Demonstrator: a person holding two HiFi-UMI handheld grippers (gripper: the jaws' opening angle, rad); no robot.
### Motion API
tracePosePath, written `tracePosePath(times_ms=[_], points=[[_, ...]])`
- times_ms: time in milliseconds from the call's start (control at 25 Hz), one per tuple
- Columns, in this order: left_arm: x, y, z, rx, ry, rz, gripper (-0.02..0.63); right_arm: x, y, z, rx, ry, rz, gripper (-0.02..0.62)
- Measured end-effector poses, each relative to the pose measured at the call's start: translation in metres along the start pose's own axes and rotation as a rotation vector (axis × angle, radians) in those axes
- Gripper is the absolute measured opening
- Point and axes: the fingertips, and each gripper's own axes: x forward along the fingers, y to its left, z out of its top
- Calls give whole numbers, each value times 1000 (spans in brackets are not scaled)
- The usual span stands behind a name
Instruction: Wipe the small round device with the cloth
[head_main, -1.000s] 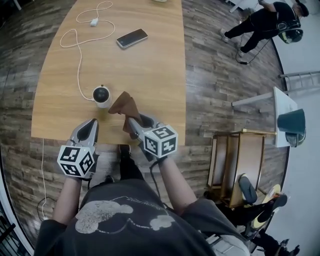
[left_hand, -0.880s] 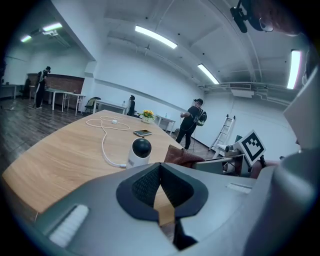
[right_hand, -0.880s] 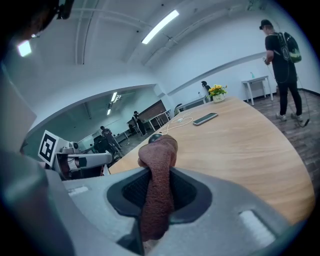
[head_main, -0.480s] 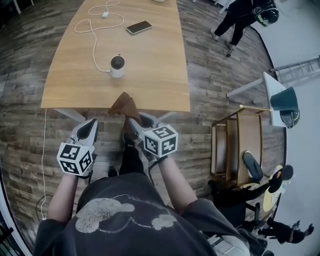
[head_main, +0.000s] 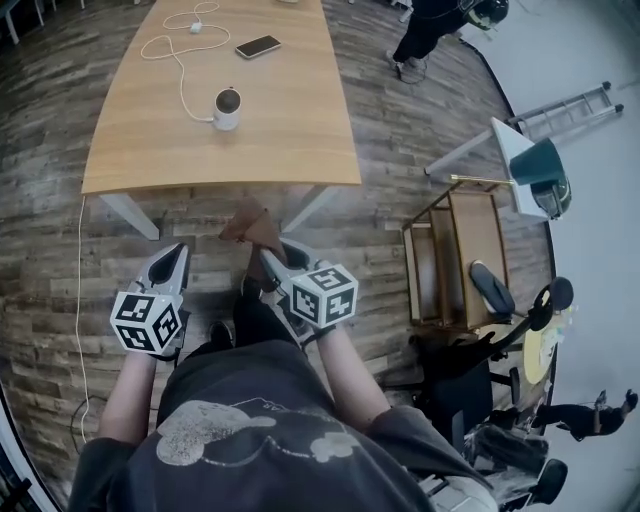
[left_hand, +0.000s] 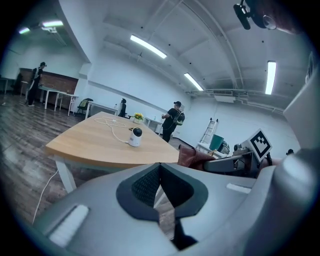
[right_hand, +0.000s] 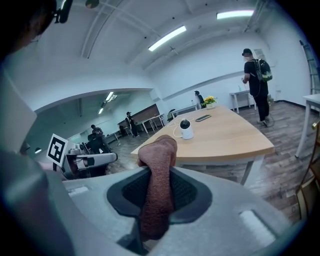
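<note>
The small round device (head_main: 227, 108) is white with a black dome and stands on the wooden table (head_main: 280, 140), a white cable running from it. It also shows far off as the device (left_hand: 135, 136) and the device (right_hand: 185, 129). My right gripper (head_main: 262, 252) is shut on the brown cloth (head_main: 250, 224), which sticks up between its jaws as the cloth (right_hand: 157, 185). My left gripper (head_main: 170, 262) is shut with nothing in it. Both grippers hang over the floor, short of the table's near edge and well away from the device.
A phone (head_main: 258, 46) and a charger cable (head_main: 175, 45) lie at the table's far end. A wooden cart (head_main: 455, 260) and chairs stand to the right. People stand beyond the table, one a person (right_hand: 257, 85) by its right side.
Both grippers have drawn back from the table: the device and table edge now lie much farther ahead, and the grippers are over the floor. The right gripper keeps hold of the cloth.
</note>
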Motion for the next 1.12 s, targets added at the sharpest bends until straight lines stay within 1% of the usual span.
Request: tracePosePath(times_ms=[80, 240, 400, 480, 760, 920, 1120], points=[[-5, -2, -5, -22, -3, 6, 18, -11, -4, -6, 7, 5, -21, 78], [-9, -10, -3, -19, -16, 16, 18, -21, -14, 2, 23, -25, -44, 78], [-20, -23, 3, -7, -47, 42, 18, -30, -7, 19, 1, -95, 2, 78], [-26, -31, 1, -6, -53, 59, 18, -34, -2, 19, -15, -100, 17, 78], [-50, -82, -26, -17, -52, 63, 18, -77, 10, -17, -29, -60, 48, 78], [-62, -108, -47, -44, -57, 74, 18, -106, 13, -40, -36, -49, 72, 78], [-79, -142, -67, -28, -59, 70, 18, -139, 14, -64, -30, -46, 74, 78]])
